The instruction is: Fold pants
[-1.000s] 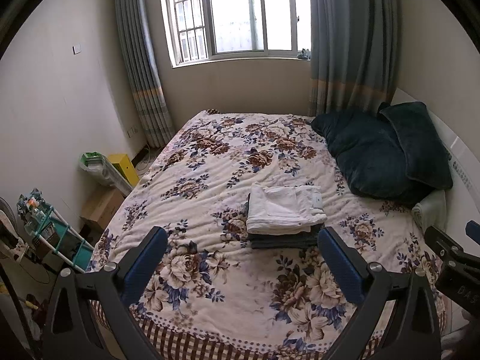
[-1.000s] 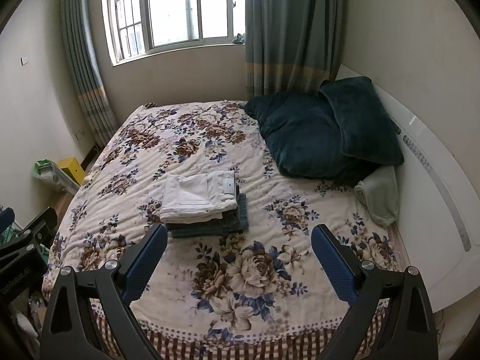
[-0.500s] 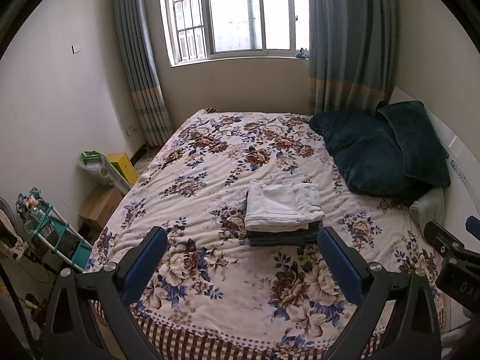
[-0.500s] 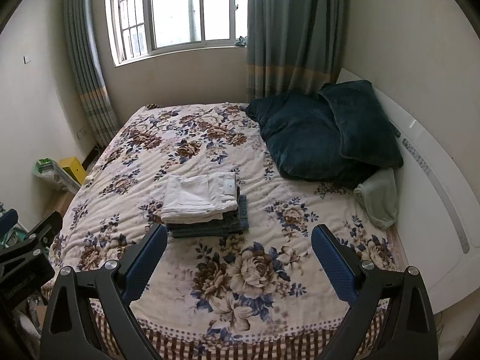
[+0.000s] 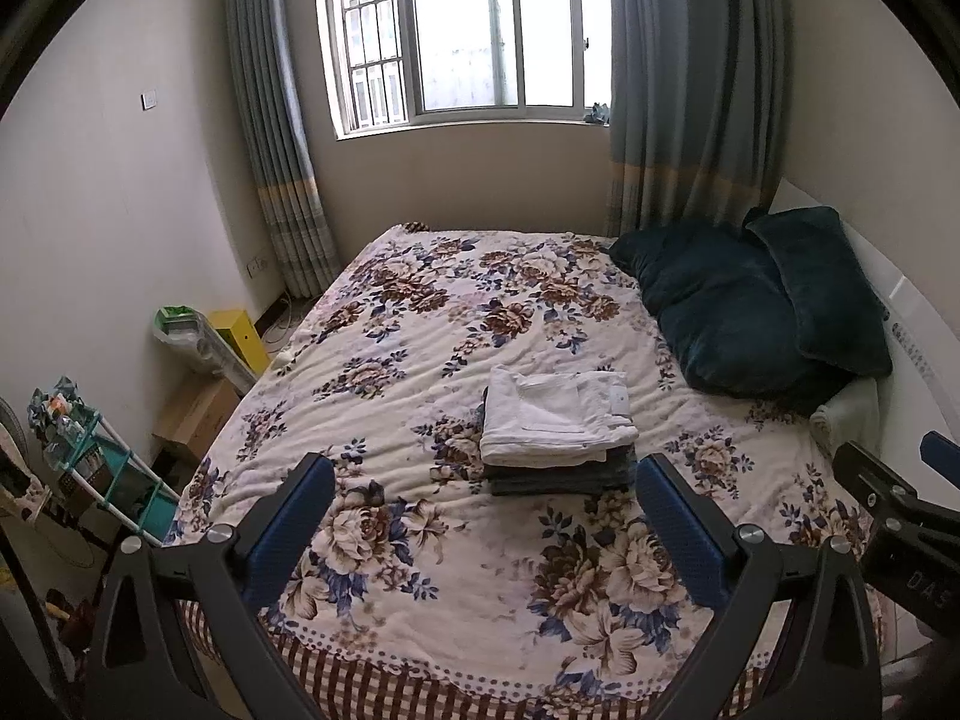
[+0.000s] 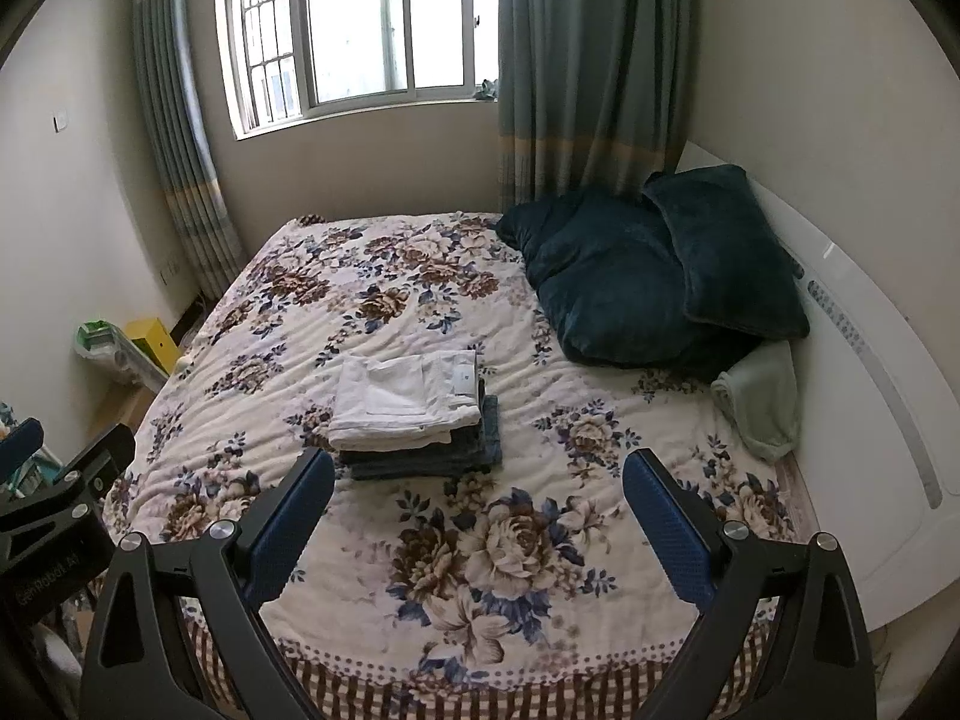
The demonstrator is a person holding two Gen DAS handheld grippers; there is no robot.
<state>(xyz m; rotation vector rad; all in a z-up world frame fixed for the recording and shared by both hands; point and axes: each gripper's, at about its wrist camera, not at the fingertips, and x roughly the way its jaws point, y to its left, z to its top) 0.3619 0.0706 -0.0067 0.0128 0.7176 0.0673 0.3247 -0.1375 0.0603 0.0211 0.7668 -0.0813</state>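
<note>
Lying folded mid-bed, the soft, light white pants (image 5: 555,420) topped a dark stack; best pinched at an edge; both grippers (image 5: 485,504) (image 6: 477,501) gaped empty.

A home bedroom: floral-quilted bed (image 5: 420,324), dark pillows (image 5: 720,312), curtained window (image 5: 468,30)

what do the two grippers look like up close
Both the left gripper and right gripper are matt black angular frames with silver pivot screws and two blue textured finger pads. Each body carries small pale lettering. No cables or sleeves show.
</note>
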